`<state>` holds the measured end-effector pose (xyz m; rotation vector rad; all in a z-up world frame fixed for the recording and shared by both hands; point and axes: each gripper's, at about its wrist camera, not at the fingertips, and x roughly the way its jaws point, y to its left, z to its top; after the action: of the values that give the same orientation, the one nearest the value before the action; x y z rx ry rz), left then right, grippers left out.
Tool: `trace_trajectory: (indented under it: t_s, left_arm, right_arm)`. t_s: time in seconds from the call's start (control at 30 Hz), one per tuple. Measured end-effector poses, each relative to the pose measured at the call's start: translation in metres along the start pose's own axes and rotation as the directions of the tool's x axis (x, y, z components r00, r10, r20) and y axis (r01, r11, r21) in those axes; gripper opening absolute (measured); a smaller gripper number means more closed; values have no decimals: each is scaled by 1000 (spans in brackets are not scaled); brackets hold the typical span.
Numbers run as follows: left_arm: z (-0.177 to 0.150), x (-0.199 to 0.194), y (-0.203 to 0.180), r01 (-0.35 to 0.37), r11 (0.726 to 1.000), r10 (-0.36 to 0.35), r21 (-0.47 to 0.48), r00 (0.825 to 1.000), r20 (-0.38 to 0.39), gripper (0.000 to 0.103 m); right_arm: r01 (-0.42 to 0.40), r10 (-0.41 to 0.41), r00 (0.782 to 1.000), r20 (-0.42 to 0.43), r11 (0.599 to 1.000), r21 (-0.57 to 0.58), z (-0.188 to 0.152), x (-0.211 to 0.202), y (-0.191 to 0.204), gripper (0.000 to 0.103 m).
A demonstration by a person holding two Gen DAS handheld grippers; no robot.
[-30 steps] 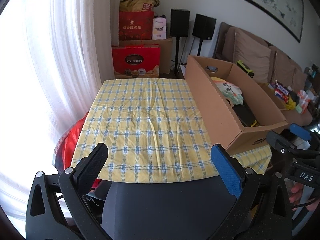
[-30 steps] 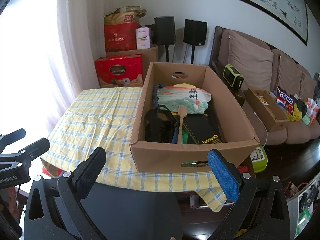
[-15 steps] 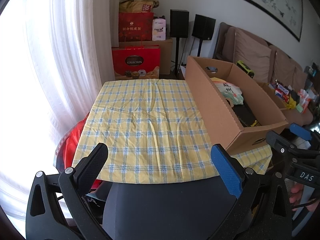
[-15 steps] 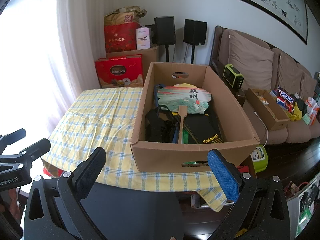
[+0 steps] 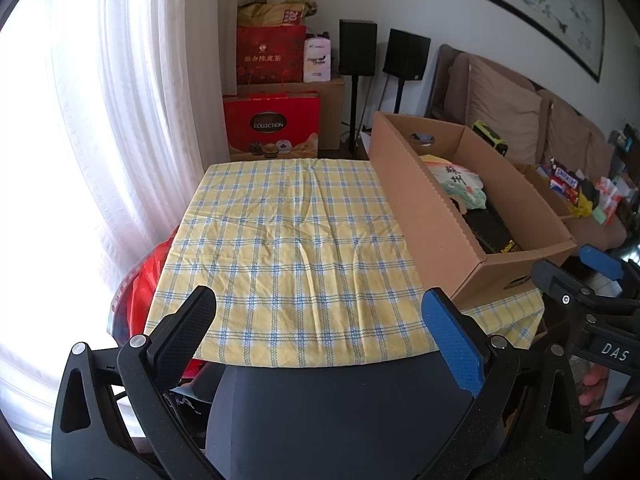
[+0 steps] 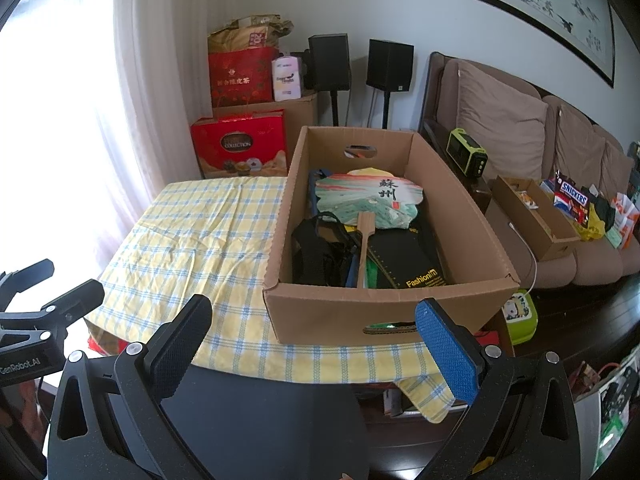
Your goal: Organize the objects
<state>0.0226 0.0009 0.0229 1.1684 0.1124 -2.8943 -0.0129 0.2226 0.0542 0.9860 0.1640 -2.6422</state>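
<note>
Two speakers [image 6: 362, 62] behind cardboard box [image 6: 384, 314]; sofa [image 6: 520, 128] right of box.

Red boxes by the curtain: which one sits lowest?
The red box reading COLLECTION, with chocolates pictured. The other red box is stacked higher, bearing gold writing.

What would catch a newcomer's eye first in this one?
The big open cardboard box on the right side of the yellow checked tablecloth, with a painted fan lying on top of dark items inside. Next, the red gift boxes stacked by the curtain behind the table. Both grippers, left and right, hang near the table's front edge, jaws wide and empty.
</note>
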Motion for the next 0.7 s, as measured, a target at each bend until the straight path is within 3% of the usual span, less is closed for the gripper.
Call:
trace_trajectory:
  t_s: [0.7]
  left_arm:
    - [-1,-3,-1,0,1000,0,2,1000,-2,103]
  right_arm:
    - [1,-1,1000,0,1000,2,1,-2,2,103]
